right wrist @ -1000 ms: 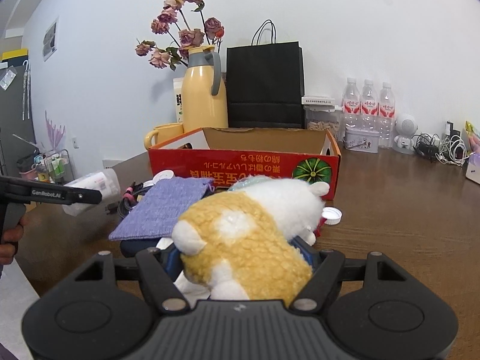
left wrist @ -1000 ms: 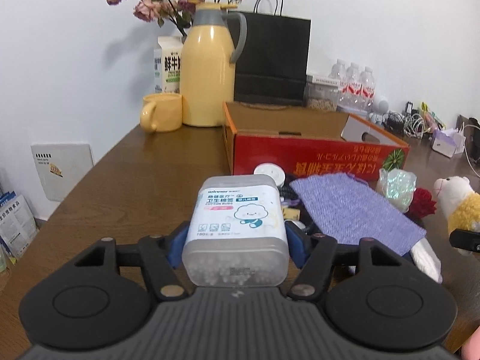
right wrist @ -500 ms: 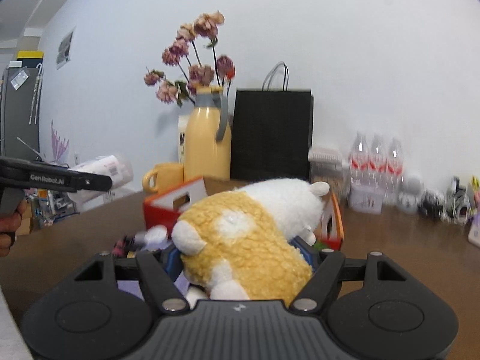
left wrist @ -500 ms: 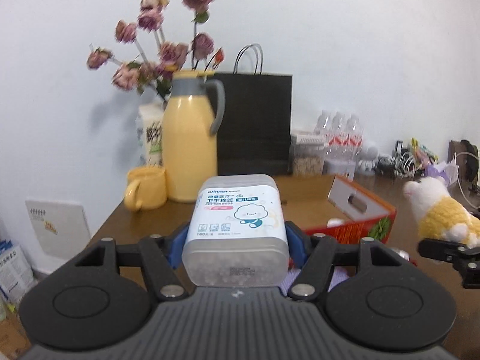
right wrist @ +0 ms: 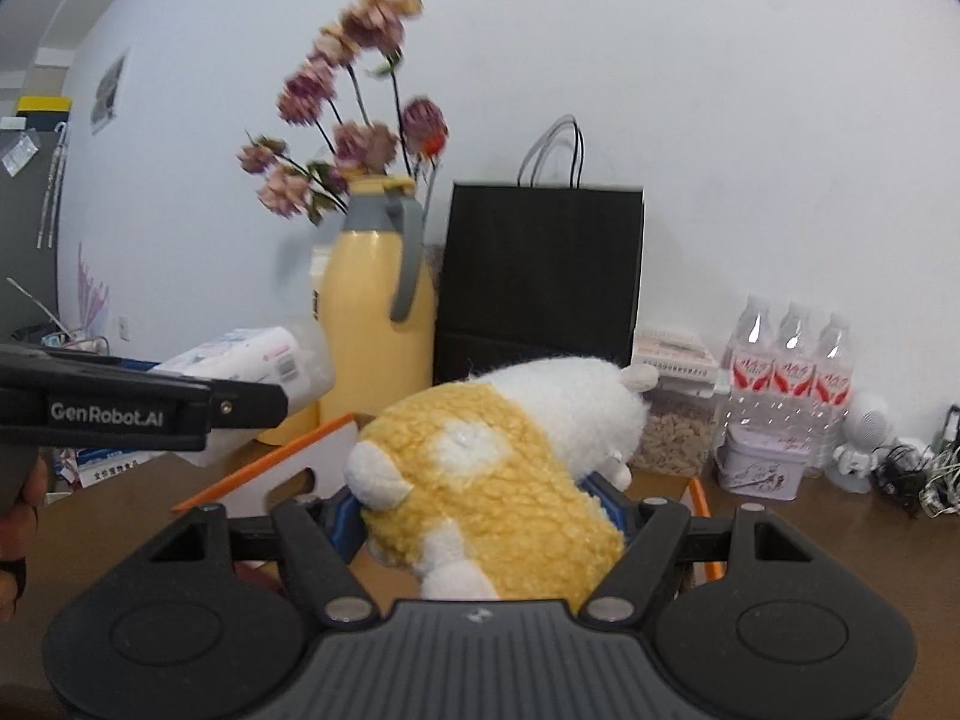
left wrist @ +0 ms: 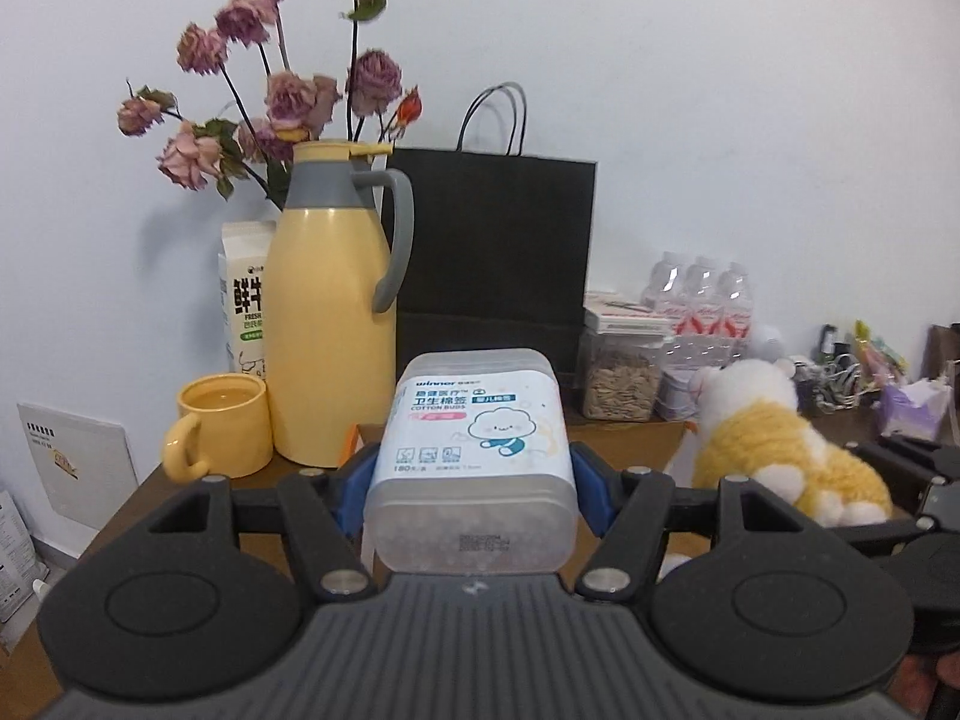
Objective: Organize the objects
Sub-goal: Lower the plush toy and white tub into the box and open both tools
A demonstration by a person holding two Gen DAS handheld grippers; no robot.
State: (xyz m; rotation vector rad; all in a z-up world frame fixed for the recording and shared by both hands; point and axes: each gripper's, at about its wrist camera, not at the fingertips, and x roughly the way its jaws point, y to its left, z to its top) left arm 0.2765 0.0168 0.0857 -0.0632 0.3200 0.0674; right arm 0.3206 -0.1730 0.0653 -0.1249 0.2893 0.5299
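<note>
My left gripper (left wrist: 471,483) is shut on a clear cotton bud box (left wrist: 471,456) with a white label, held in the air. The box also shows in the right wrist view (right wrist: 252,360) at the left. My right gripper (right wrist: 480,519) is shut on a yellow and white plush sheep (right wrist: 510,468), also lifted; the sheep shows in the left wrist view (left wrist: 774,450) at the right. Both are held over the near part of an open red cardboard box, whose orange rim (right wrist: 264,465) and brown flap (left wrist: 624,441) show below them.
At the back stand a yellow thermos jug (left wrist: 330,330) with dried roses, a yellow mug (left wrist: 219,435), a milk carton (left wrist: 243,300), a black paper bag (left wrist: 498,264), a seed jar (left wrist: 618,378), water bottles (right wrist: 792,360) and a tin (right wrist: 759,471). Cables lie at the far right.
Both grippers have risen with their loads and moved toward the red box. The purple cloth and small items on the table have dropped out of view.
</note>
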